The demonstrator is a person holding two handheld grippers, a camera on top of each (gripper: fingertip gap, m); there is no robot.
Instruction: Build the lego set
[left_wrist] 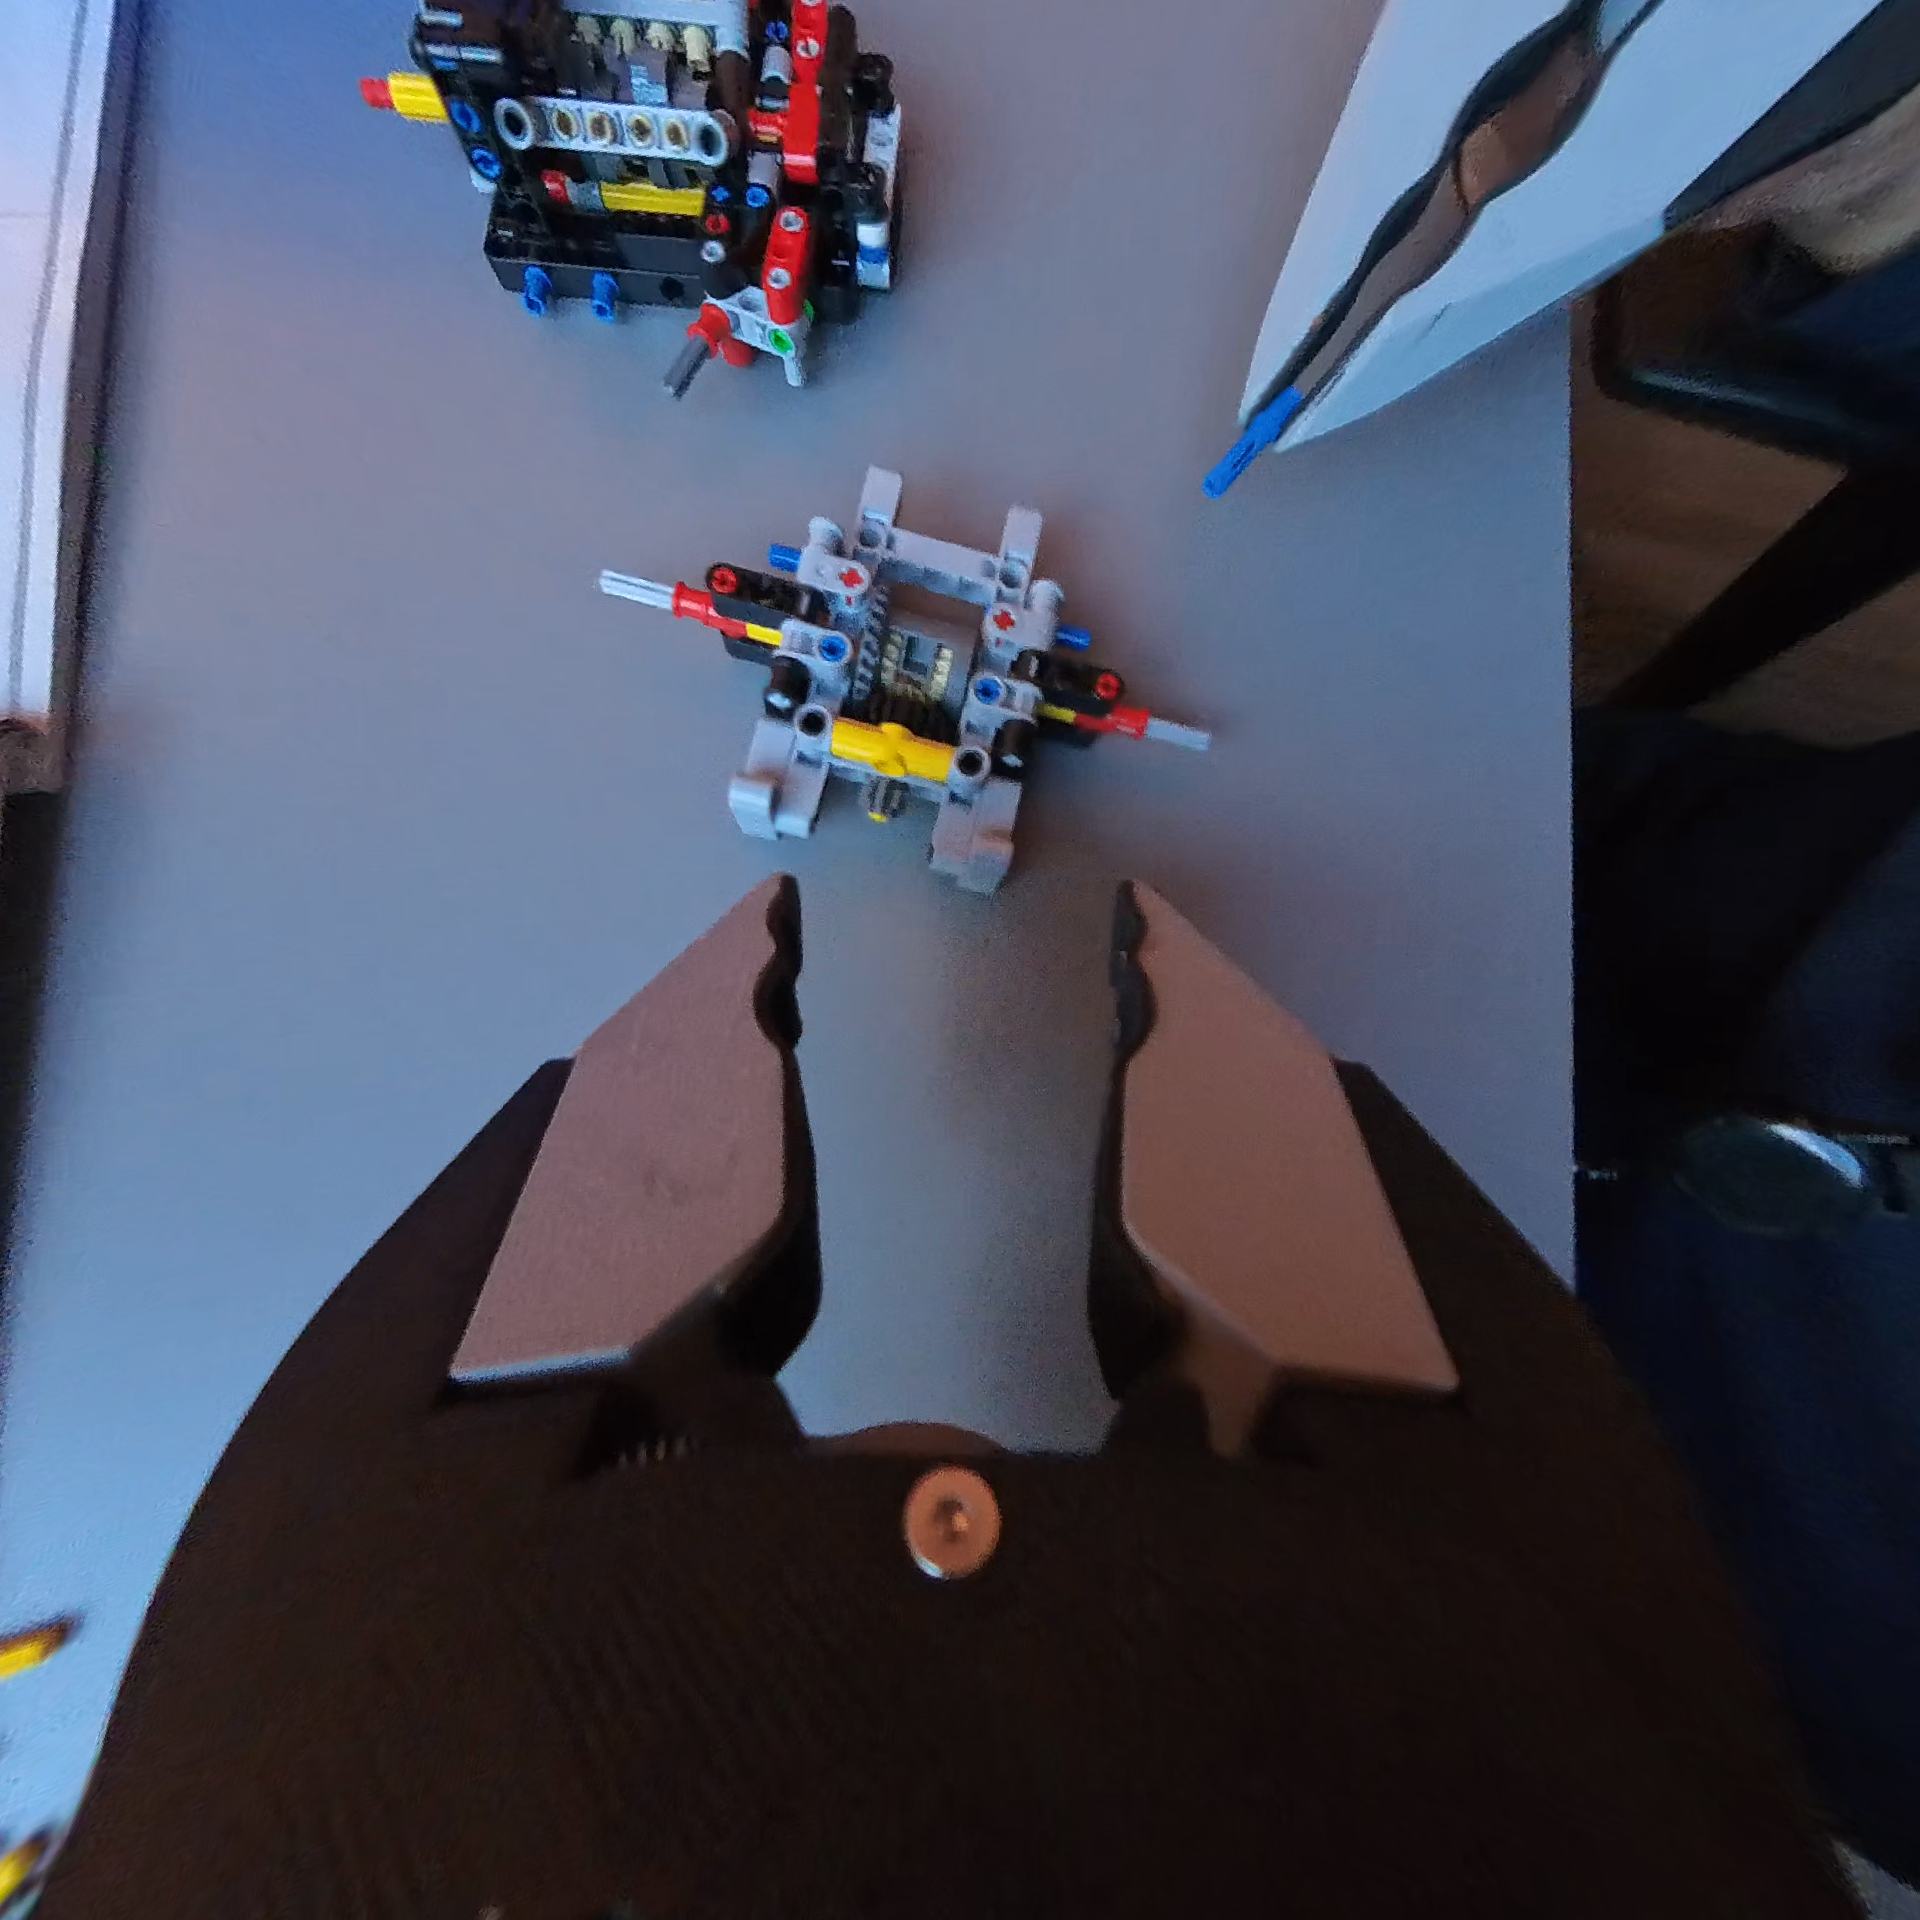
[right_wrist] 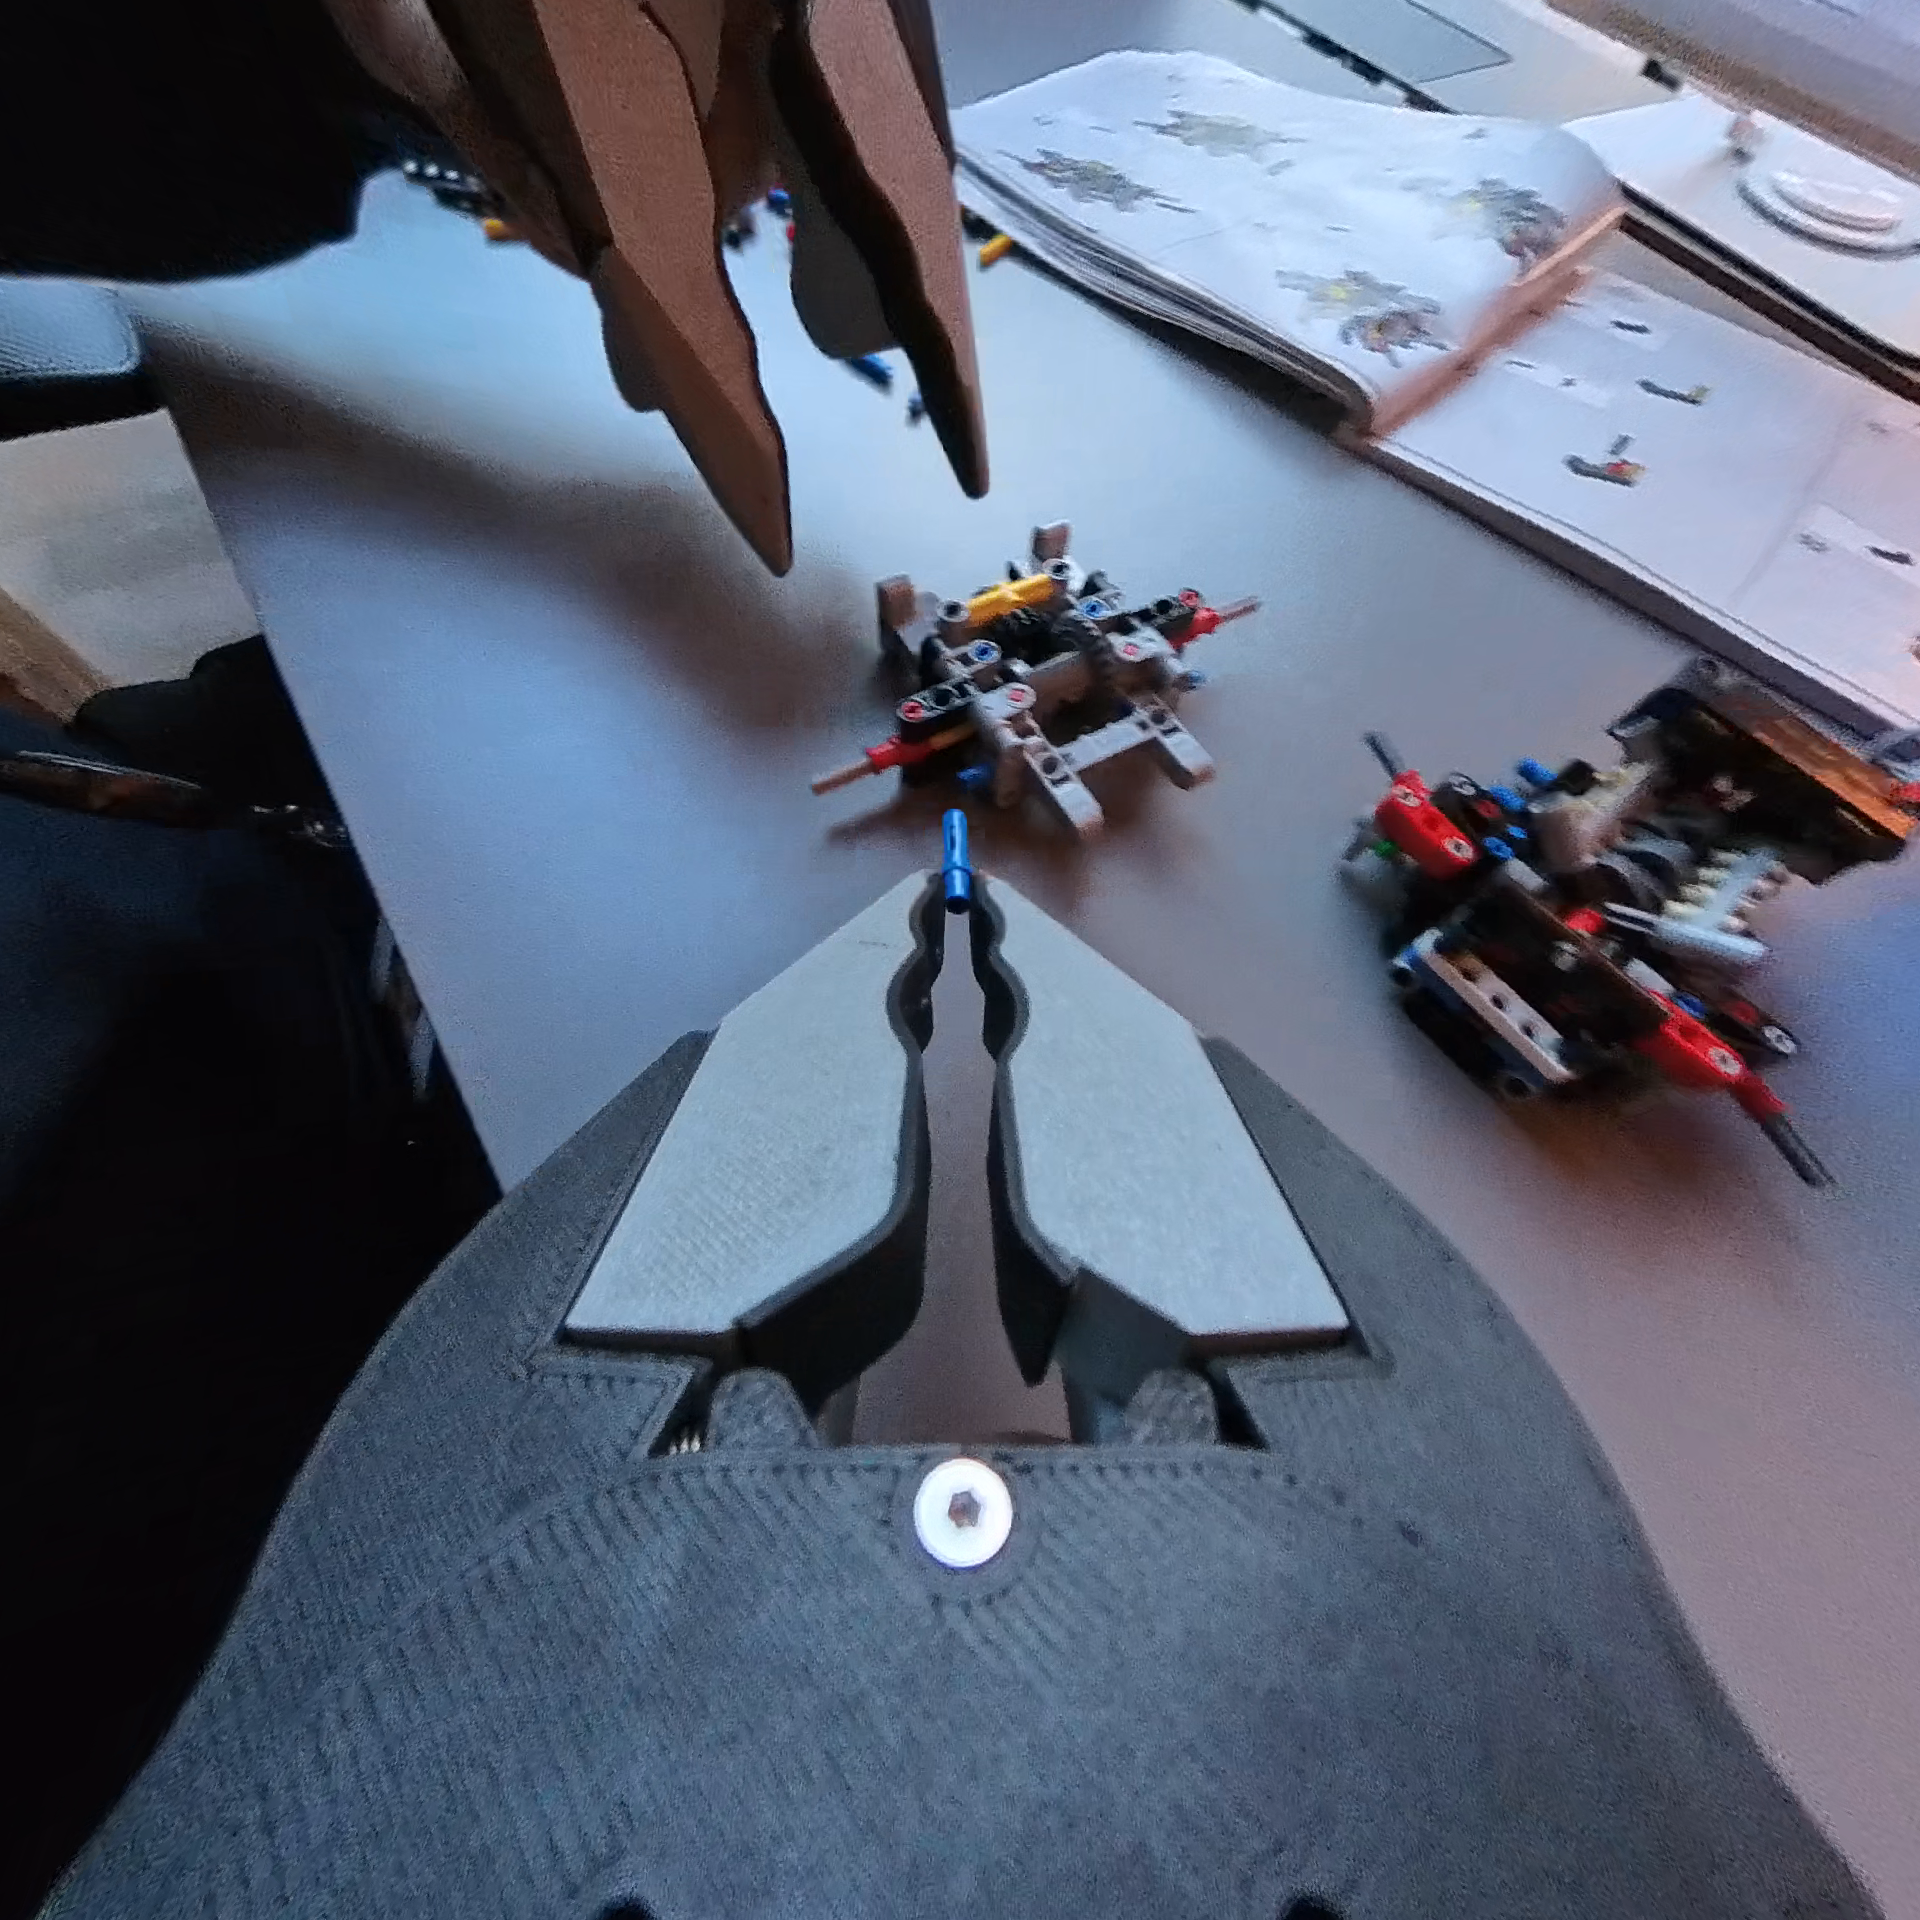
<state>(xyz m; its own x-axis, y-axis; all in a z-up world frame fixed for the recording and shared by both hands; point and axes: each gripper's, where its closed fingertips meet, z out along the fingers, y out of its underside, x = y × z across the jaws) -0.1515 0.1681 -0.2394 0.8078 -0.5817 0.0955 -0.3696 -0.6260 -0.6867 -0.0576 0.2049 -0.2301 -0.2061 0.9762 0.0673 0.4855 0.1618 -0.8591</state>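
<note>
Only the right wrist view is showing an open instruction booklet (right_wrist: 1351,229), lying beyond and right of the jaws. There the right gripper (right_wrist: 957,902) is pinching a small blue pin (right_wrist: 954,847), its tip jutting forward toward a grey brick assembly (right_wrist: 1039,686). Meanwhile the left gripper (left_wrist: 956,904) is hanging spread and bare, with that assembly (left_wrist: 894,686) just ahead of its fingertips and a darker brick build (left_wrist: 665,156) farther beyond.

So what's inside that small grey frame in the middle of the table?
Inside the small grey frame sit dark gears, with a yellow connector across the near side. What lies beneath the gears is covered.
</note>
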